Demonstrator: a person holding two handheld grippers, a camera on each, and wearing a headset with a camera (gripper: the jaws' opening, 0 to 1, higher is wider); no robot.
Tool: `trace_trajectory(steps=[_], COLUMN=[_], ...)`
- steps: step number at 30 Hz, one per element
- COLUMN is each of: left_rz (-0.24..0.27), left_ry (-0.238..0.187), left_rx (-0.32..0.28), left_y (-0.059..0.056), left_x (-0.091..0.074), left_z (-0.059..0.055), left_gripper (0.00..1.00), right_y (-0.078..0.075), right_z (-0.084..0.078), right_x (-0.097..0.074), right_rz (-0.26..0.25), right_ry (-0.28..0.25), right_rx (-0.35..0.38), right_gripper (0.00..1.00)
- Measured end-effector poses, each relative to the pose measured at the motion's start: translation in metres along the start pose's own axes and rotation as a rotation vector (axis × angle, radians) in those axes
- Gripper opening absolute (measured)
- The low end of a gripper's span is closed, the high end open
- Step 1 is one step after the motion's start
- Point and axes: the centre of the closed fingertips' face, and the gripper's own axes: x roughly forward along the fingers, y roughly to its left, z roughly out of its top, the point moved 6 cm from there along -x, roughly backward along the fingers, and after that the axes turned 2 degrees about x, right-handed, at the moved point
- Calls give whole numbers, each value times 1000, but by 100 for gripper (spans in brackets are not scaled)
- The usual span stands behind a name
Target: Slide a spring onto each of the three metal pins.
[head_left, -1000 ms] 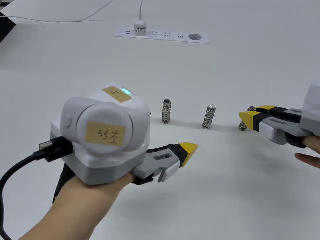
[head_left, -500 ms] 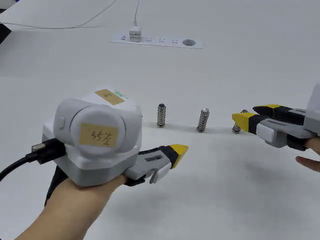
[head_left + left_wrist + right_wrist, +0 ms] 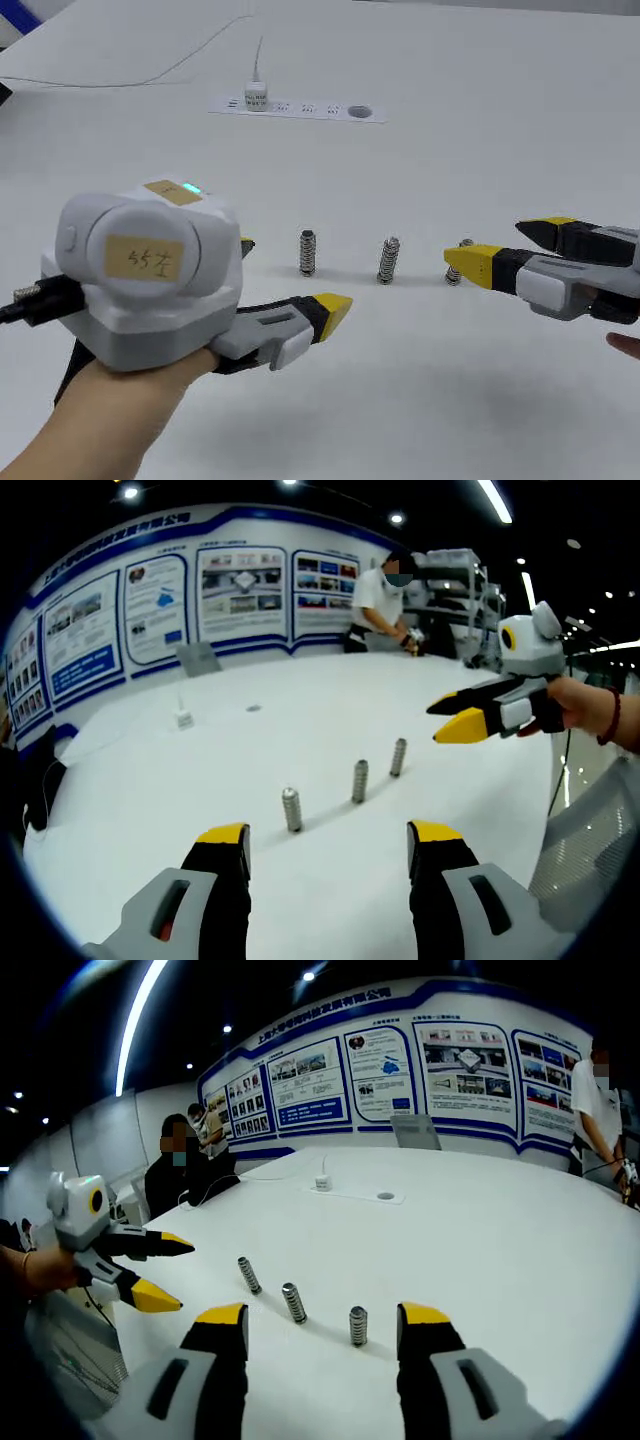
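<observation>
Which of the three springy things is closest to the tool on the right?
The spring at the right end of the row, just in front of the right tool and its yellow tips. The middle spring and the left spring stand farther off.

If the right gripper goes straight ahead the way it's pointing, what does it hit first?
Probably the nearest spring: in the right gripper view it stands just ahead of the right gripper, between its open jaws. Height is hard to judge, so it might pass above.
</observation>
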Motion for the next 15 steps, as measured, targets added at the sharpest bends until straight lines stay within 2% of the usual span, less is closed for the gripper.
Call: trace_trajectory(steps=[7, 15], left_rz=[0, 12], left_ry=[-7, 5], left_rx=[-11, -8], left_y=[0, 0], left_x=[-11, -22], left_z=[4, 5], left_gripper=[67, 70], right_y=[8, 18], right_z=[0, -5], right_x=[-14, -27], right_rz=[8, 12], right_ry=[3, 33], right_rx=[11, -29], right_gripper=[66, 71])
